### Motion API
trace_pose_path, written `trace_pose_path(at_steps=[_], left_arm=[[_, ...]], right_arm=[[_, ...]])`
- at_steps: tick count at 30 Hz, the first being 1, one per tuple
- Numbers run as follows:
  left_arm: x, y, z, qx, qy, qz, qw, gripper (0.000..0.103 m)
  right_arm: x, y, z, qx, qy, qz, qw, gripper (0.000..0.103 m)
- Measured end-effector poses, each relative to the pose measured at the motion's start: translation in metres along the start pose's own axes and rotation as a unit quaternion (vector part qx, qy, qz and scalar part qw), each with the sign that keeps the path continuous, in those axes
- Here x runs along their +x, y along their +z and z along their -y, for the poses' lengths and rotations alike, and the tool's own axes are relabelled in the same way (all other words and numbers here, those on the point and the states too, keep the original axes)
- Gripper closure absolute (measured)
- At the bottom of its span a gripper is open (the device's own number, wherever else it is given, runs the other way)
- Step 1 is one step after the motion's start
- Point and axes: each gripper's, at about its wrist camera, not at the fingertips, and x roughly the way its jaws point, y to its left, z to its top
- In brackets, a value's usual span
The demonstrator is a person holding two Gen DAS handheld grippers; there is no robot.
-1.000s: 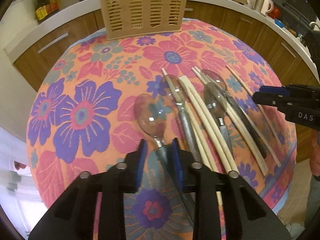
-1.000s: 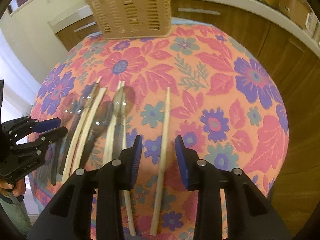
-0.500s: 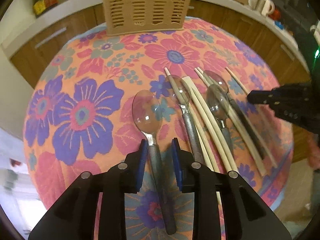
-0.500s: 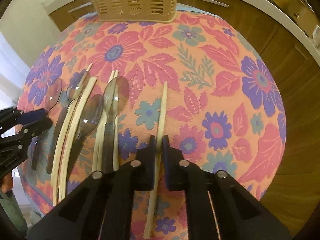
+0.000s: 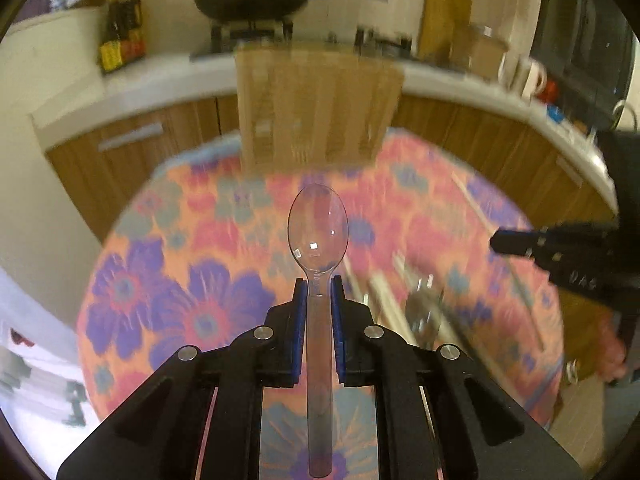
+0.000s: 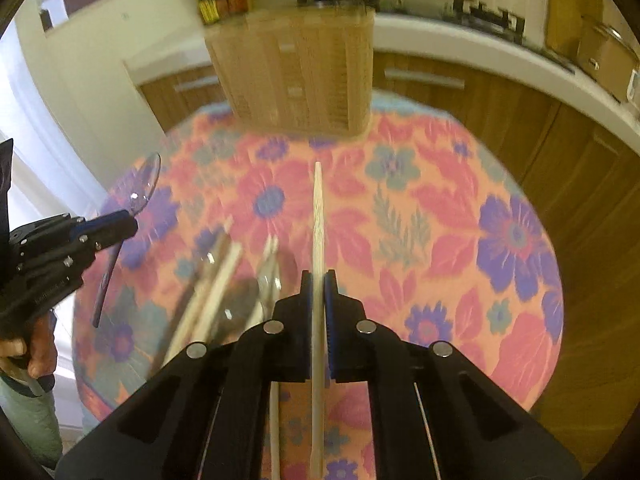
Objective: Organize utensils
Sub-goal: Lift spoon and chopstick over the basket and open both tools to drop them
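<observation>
Both fisheye views were evenly, warmly lit. Motion blur smeared the tablecloth and basket; the gripped spoon stayed sharp. Edges curved, with dark corner vignetting.

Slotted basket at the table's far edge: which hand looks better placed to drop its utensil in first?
Marginal, but right. The right gripper holds its chopstick aimed straight at the basket. The left gripper and its clear spoon also face the basket, about as lined up.

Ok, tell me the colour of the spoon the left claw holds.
Clear, see-through plastic spoon, no tint in the bowl. The left wrist view shows it best.
</observation>
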Motion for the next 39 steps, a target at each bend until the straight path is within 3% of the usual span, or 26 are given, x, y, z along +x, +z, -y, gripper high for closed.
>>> trace_pose_path(at_steps=[12,20,29,39], left_arm=[[-0.040,0.100,-0.001,0.010,-0.021,0.143,0.9895,0.093],[-0.026,0.167,-0.001,-0.003,-0.060,0.209,0.9759,0.093],[0.017,0.218,-0.011,-0.041,-0.097,0.249,0.9627,0.093],[0.064,0.223,-0.017,-0.048,-0.070,0.270,0.9590,0.093]], right_arm=[[-0.030,0.084,-0.001,-0.011,0.013,0.118,0.993,0.099],[-0.039,0.141,0.008,-0.006,0.035,0.193,0.980,0.099],[-0.040,0.205,0.024,0.027,0.061,0.295,0.953,0.099],[0.003,0.228,0.028,0.044,-0.007,0.352,0.935,0.099]])
